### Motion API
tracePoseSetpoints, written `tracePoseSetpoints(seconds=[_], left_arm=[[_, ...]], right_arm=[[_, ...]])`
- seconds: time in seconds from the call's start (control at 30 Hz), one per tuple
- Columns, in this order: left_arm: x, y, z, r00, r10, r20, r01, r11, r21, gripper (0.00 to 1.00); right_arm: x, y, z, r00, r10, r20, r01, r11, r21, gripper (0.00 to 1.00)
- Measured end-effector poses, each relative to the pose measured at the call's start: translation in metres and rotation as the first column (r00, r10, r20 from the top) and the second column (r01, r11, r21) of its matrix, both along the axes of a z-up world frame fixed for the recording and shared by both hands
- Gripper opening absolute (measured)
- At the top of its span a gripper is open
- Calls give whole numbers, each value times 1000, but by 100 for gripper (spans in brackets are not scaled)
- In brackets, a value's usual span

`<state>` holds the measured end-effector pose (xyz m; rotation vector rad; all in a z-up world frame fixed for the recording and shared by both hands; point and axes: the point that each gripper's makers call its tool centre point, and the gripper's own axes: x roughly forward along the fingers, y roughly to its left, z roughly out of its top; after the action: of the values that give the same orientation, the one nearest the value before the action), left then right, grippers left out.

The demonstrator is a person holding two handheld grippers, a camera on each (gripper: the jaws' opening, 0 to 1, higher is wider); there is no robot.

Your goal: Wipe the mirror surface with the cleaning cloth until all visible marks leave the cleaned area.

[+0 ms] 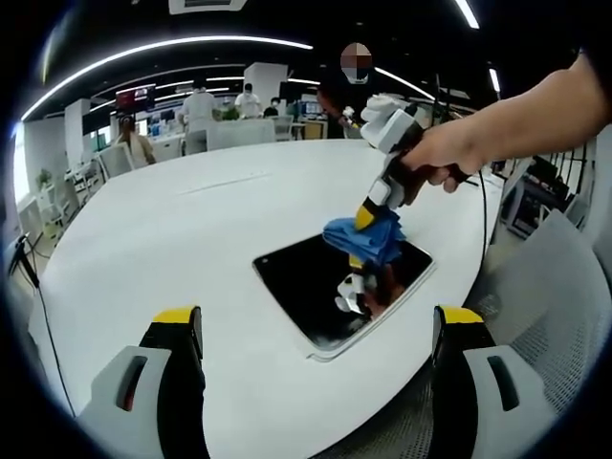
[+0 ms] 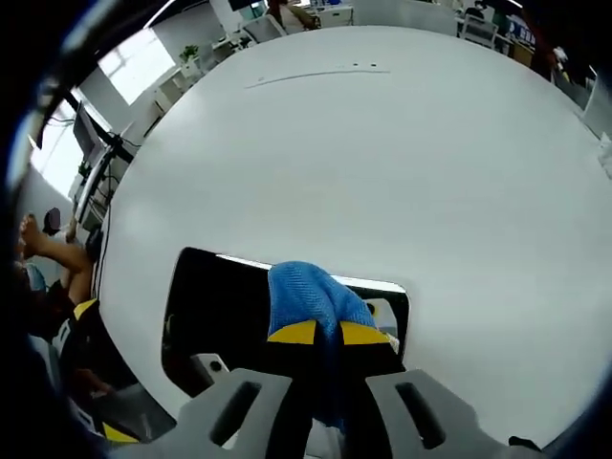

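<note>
Blue cleaning cloth [image 2: 311, 298], one bunched wad, is pinched between my right gripper [image 2: 328, 334]'s jaws and pressed on the single dark mirror [image 1: 316, 287]. My left gripper [image 1: 320, 330] hangs spread wide, holding nothing, at six o'clock. One white table [image 1: 191, 239]; office desks at twelve.

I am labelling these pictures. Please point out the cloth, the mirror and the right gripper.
cloth [image 1: 368, 237]: left gripper view, middle of the blue bundle.
mirror [image 1: 304, 283]: left gripper view, bare dark glass left of the cloth.
right gripper [image 2: 328, 334]: right gripper view, between its yellow tips, shut on the cloth.
</note>
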<state>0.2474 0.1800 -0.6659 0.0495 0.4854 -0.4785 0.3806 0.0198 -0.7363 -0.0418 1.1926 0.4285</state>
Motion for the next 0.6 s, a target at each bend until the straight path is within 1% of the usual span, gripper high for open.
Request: tracePoseSetpoints(seconds=[0.6], left_arm=[[0, 3, 0, 1000, 10, 8, -10, 1000, 12, 99]], right_arm=[[-31, -5, -2, 1000, -2, 1, 2, 1000, 5, 1]])
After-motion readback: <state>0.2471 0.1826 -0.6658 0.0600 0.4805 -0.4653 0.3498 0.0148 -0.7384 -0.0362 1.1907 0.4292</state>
